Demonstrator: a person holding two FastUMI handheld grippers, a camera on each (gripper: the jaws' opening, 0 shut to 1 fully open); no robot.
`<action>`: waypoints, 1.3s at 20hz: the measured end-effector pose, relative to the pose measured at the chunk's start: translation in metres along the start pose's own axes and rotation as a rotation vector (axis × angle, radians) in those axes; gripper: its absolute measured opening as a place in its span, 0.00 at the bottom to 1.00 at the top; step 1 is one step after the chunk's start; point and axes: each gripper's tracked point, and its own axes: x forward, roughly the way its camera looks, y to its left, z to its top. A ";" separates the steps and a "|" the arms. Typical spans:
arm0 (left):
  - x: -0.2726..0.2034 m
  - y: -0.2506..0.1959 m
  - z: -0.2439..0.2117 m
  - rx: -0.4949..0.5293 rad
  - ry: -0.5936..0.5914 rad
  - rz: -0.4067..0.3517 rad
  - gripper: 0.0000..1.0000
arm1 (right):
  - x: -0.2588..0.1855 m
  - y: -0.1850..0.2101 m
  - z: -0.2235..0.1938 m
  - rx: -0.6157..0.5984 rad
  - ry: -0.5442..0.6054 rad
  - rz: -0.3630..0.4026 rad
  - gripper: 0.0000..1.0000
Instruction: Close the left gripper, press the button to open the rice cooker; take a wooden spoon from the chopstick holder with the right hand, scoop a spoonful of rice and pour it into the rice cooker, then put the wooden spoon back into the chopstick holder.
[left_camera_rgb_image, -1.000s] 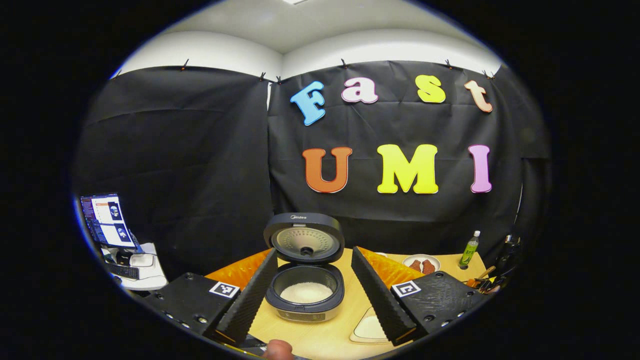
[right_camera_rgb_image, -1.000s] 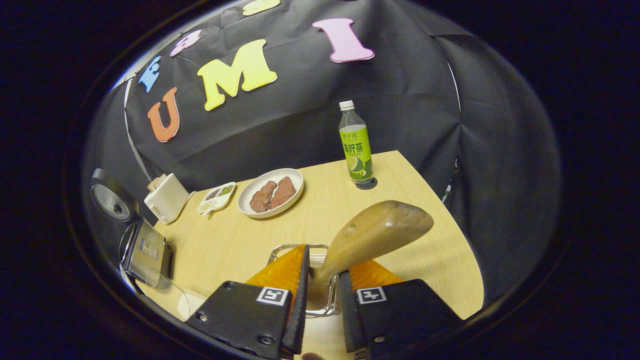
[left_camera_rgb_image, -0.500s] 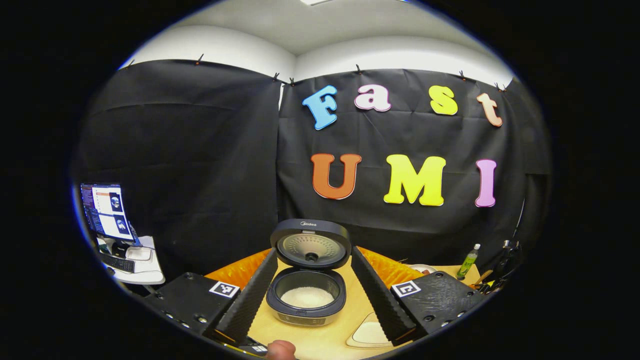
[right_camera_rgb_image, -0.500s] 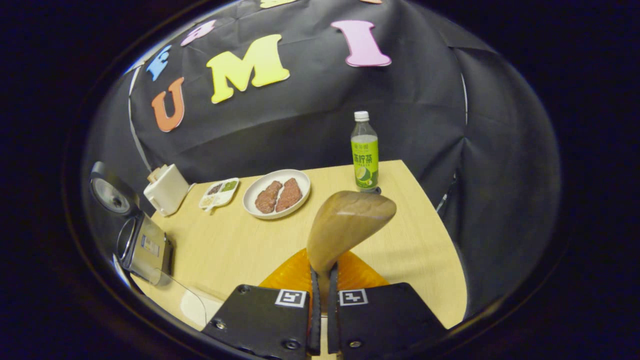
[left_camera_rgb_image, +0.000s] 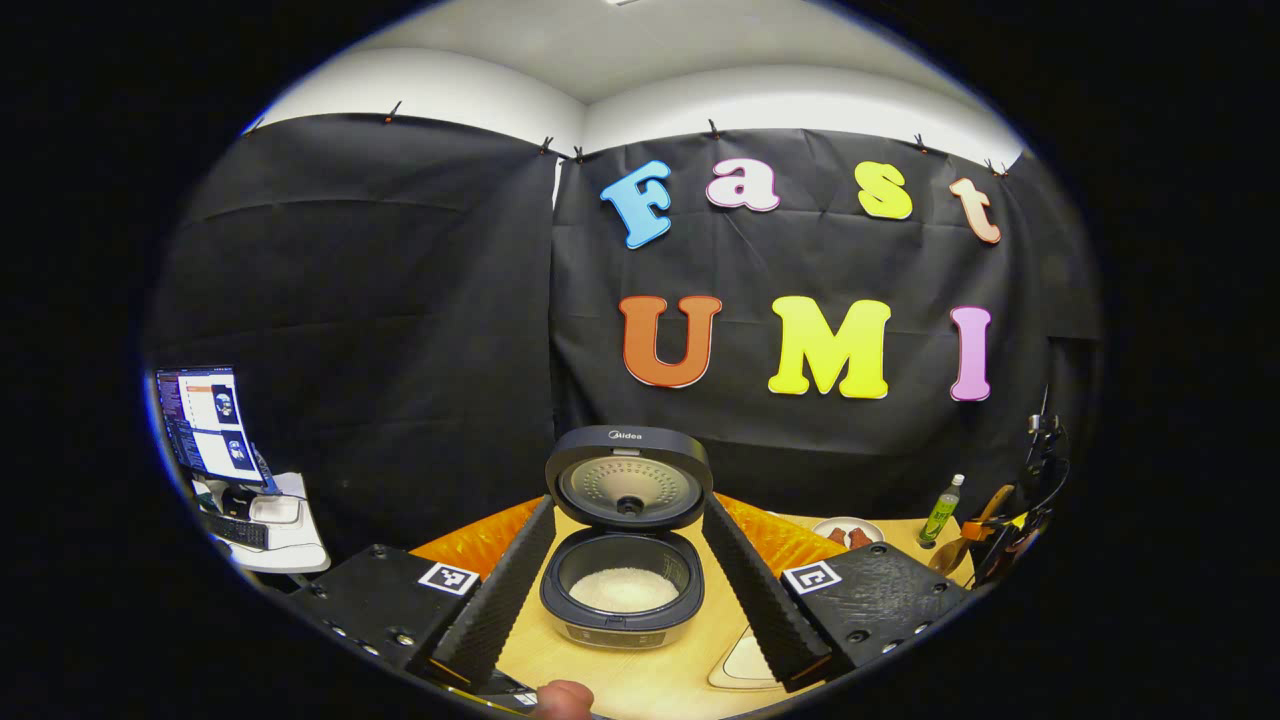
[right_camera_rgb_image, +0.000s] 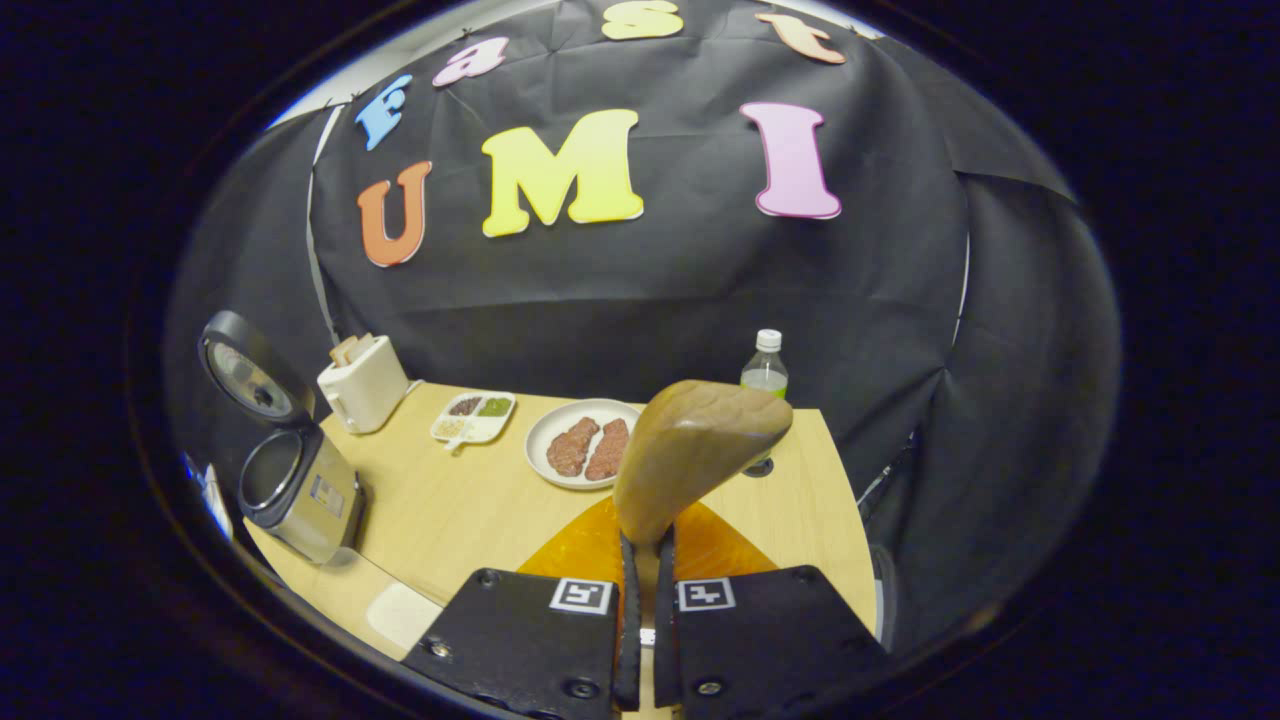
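My left gripper (left_camera_rgb_image: 630, 575) hung with its fingers spread wide and holding nothing. The cooker (left_camera_rgb_image: 624, 545) stood between them on the table (left_camera_rgb_image: 640, 675), lid (left_camera_rgb_image: 628, 478) upright and open. White rice (left_camera_rgb_image: 624, 590) lay in its pot. A pale dish (left_camera_rgb_image: 745, 660) lay on the table just right of the cooker. A thumb tip (left_camera_rgb_image: 560, 698) showed at the near edge, in front of the cooker.

My right gripper (right_camera_rgb_image: 645, 610) had its fingers drawn narrow and pressed on the neck of the spoon (right_camera_rgb_image: 690, 450). The spoon bowl rose above the fingertips, tilted to the right, well right of the cooker (right_camera_rgb_image: 285, 470). I could not tell whether the bowl held any rice. In the left gripper view the right gripper (left_camera_rgb_image: 1000, 525) and the spoon (left_camera_rgb_image: 965, 535) appeared far right of the cooker, too small to judge further.

Right of the cooker, toward the wall, stood a toaster (right_camera_rgb_image: 362, 382), then a divided tray (right_camera_rgb_image: 474, 418), then a plate (right_camera_rgb_image: 560, 425) with two brown pieces on it. A bottle (right_camera_rgb_image: 766, 375) stood beyond the plate, partly hidden by the spoon. A monitor (left_camera_rgb_image: 205, 425) stood well left of the cooker, off the table.
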 end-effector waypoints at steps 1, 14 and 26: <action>0.004 0.002 -0.001 0.001 0.004 -0.004 0.95 | -0.009 0.000 0.005 0.009 -0.008 -0.001 0.11; 0.021 0.026 -0.005 0.019 0.023 -0.090 0.95 | -0.107 0.103 0.014 0.131 -0.081 0.111 0.10; 0.010 0.063 -0.015 0.033 0.077 -0.053 0.95 | -0.044 0.197 -0.140 -0.142 0.191 0.111 0.11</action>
